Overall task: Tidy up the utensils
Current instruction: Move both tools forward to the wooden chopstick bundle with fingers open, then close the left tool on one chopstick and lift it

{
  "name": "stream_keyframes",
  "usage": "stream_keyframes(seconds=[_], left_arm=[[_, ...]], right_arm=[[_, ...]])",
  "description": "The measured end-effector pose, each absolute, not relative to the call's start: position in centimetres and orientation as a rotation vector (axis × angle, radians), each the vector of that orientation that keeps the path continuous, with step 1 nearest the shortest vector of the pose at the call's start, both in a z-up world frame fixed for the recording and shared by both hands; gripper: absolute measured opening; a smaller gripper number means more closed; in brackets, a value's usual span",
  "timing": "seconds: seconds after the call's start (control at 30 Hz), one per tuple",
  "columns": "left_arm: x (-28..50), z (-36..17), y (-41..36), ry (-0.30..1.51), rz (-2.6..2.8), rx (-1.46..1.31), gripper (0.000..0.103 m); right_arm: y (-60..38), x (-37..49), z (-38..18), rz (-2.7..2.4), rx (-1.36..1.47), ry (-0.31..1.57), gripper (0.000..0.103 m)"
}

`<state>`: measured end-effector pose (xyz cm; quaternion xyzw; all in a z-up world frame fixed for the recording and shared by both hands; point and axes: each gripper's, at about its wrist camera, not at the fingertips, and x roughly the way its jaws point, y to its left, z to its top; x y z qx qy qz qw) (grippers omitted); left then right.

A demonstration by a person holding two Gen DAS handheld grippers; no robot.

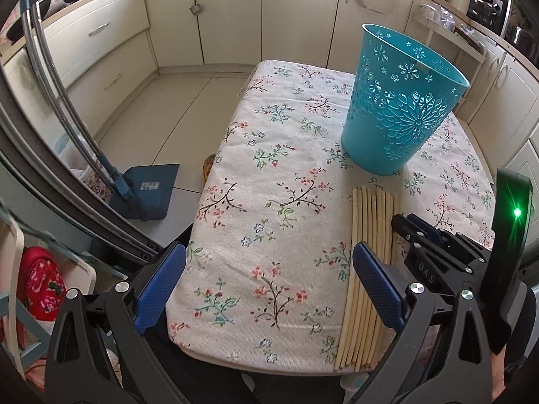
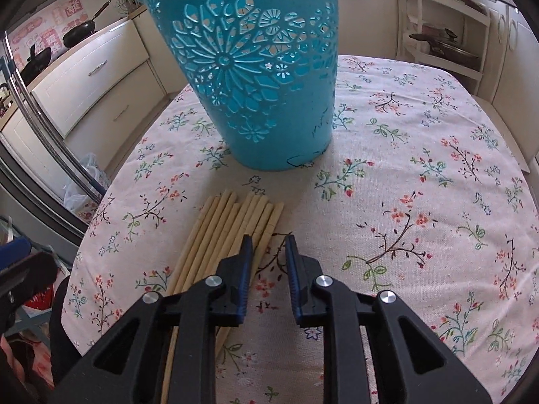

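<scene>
Several pale wooden chopsticks (image 1: 369, 252) lie side by side on the floral tablecloth (image 1: 269, 155), pointing at a teal perforated plastic bin (image 1: 401, 101) that stands upright behind them. My left gripper (image 1: 269, 269) is wide open and empty above the cloth, its right finger over the chopsticks' left edge. The right gripper (image 1: 407, 225) shows beside the chopsticks. In the right wrist view my right gripper (image 2: 268, 245) is open a narrow gap, empty, at the right edge of the chopsticks (image 2: 229, 229), below the bin (image 2: 256, 67).
The table's left edge (image 1: 215, 155) drops to a tiled floor with a blue dustpan (image 1: 145, 192). Cream cabinets (image 1: 188, 17) surround the table. A white shelf rack (image 2: 448, 33) stands behind the table's far right corner.
</scene>
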<state>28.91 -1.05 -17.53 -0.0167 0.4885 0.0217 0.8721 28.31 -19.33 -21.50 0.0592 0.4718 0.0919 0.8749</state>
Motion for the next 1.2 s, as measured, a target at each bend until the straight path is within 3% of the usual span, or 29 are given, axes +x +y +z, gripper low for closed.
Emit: stream_keyframes(seconds=[0.1,0.27,0.57,0.97,1.2], left_arm=[[29.9,-18.3,-2.0,1.031,0.028,-0.01,0.095],[31.8,-20.5,-3.6,1.079,-0.016,0.03,0.095],[35.1,-24.0,-5.3,1.139,-0.002,0.071,0.095],[36.6,-24.3,-6.2,1.127,-0.017,0.1,0.095],[37.4,-24.6,-6.2,1.112,-0.052,0.088,0.076]], right_arm=[[-19.5,28.3,-21.5,0.233,0.047,0.994,0.012],[-21.2,28.7,-21.3,0.278,-0.029,1.041,0.012],[-22.8,28.0,-21.9,0.275,0.079,1.016,0.011],[-23.7,27.8,-22.0,0.283,0.136,0.996,0.012],[-24.3,27.3,-22.4,0.304,0.196,0.951,0.012]])
